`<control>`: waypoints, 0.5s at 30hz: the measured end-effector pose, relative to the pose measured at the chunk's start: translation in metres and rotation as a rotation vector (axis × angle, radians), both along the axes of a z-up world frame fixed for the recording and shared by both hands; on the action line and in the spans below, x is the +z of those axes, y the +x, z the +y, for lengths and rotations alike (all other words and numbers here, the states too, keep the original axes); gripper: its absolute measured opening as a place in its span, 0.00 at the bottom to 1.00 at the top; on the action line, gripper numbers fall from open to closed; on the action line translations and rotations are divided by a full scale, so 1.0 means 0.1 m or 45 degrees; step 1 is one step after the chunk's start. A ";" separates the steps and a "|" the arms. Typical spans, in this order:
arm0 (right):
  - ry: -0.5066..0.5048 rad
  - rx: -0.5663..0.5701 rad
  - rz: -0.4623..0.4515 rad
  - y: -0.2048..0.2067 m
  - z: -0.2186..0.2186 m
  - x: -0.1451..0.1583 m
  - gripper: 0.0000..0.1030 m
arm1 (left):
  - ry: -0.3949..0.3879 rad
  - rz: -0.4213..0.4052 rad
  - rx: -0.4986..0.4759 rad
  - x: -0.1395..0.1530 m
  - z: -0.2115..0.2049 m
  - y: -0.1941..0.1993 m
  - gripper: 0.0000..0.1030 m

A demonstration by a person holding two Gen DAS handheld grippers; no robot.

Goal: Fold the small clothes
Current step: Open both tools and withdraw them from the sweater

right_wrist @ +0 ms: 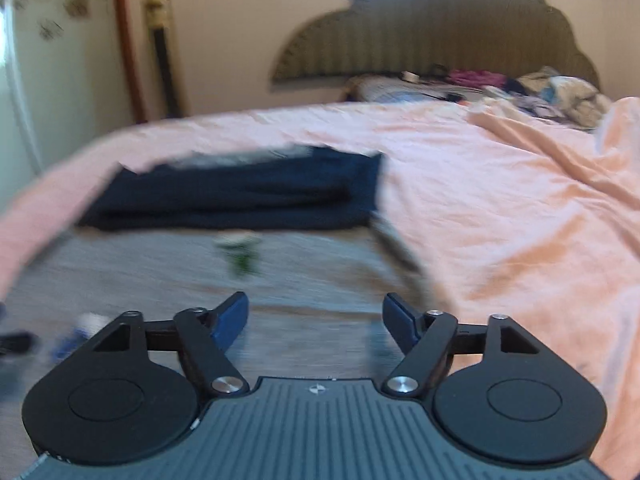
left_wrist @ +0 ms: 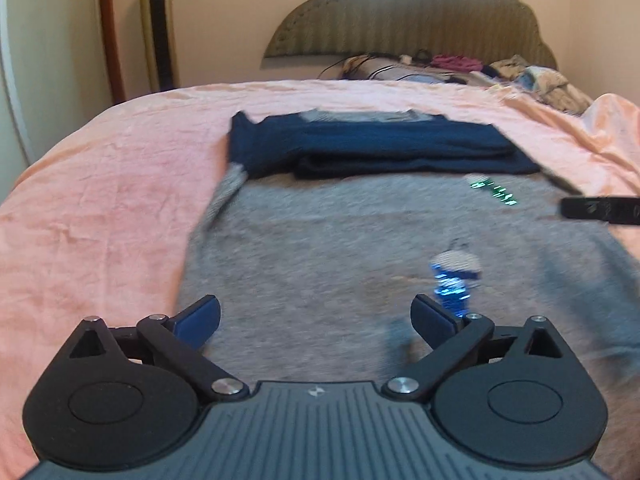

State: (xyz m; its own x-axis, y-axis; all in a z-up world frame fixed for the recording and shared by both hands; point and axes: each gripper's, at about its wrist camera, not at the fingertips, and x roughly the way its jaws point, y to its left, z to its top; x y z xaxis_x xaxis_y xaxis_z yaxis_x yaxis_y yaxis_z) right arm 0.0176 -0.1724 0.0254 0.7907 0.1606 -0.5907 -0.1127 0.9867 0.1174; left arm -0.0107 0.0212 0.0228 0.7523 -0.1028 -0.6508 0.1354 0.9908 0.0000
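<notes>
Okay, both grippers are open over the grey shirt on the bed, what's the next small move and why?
Probably bring both grippers down to the near hem of the grey shirt and pinch it. The navy sleeves already lie folded across its top, while the grey body lies flat on the pink bedspread. The left gripper and right gripper are open, holding nothing.

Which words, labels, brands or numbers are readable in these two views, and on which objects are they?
No text can be read.
Green print on the grey shirt: too blurred.
Blue print on the same shirt: blurred, perhaps a picture.
Small mark on the left gripper body: a logo, no letters.
</notes>
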 end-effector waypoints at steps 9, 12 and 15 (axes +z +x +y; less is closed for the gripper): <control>-0.109 -0.062 0.067 -0.20 -0.25 -0.30 0.99 | 0.030 0.044 -0.053 -0.18 0.22 -0.06 1.00; -0.168 -0.018 0.083 -0.24 -0.28 -0.28 0.98 | 0.059 0.045 -0.035 -0.15 0.23 -0.11 1.00; -0.170 -0.075 0.073 -0.37 -0.08 -0.12 0.94 | 0.035 0.054 -0.020 -0.02 0.11 -0.25 1.00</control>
State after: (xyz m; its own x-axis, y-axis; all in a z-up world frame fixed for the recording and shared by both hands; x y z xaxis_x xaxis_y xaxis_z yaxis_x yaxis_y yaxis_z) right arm -0.0195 -0.1801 0.0130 0.7608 0.0322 -0.6482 -0.0513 0.9986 -0.0105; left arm -0.0356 0.0318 0.0210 0.7224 -0.0964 -0.6847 0.1516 0.9882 0.0208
